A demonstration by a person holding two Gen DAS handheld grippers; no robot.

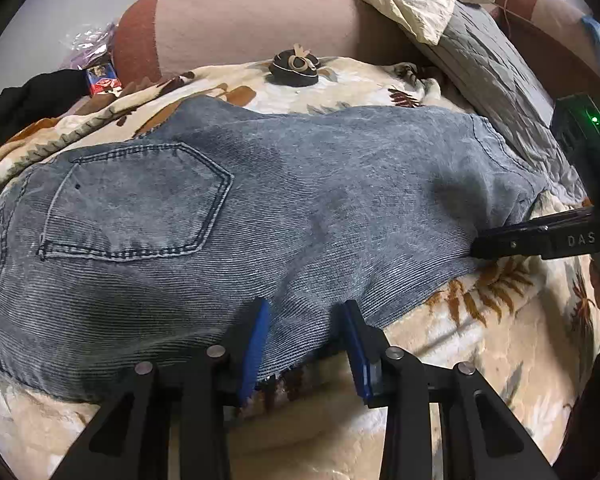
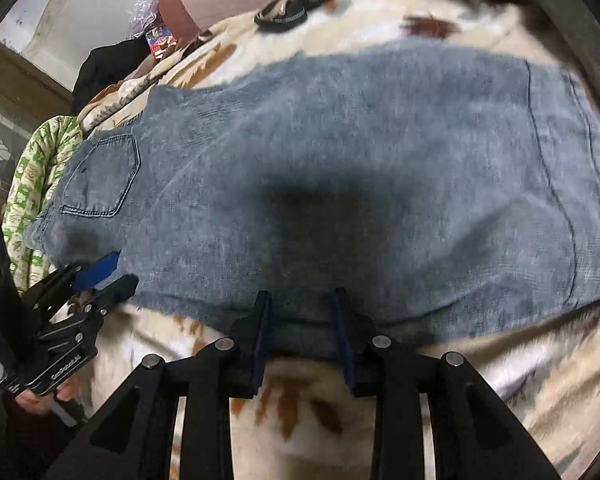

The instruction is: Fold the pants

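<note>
**Inspector:** The pants (image 1: 260, 216) are lying folded across the middle of the frame on the patterned blanket (image 1: 500, 344), back pocket (image 1: 136, 204) at centre left. The left gripper (image 1: 304, 344) is sitting at the bottom edge, its blue pads partly open with denim between them; I cannot tell whether they are pressing on it.

**Assistant:** And the right gripper (image 2: 302, 332)?

**Inspector:** Likewise partly open, straddling the lower hem at bottom centre of its own view. Contact there is also unclear.

**Assistant:** What are you flagging?

**Inspector:** In my judgement, closing could be catching only the top layer, or plush blanket along with it, so the fold would be skewing or dragging the bedding.

**Assistant:** Obstructions?

**Inspector:** A dark hair accessory (image 1: 296, 68) is lying above the pants, a grey quilted pillow (image 1: 496, 72) is crowding the upper right, and green-printed cloth (image 2: 32, 184) is bunching at the left.
</note>
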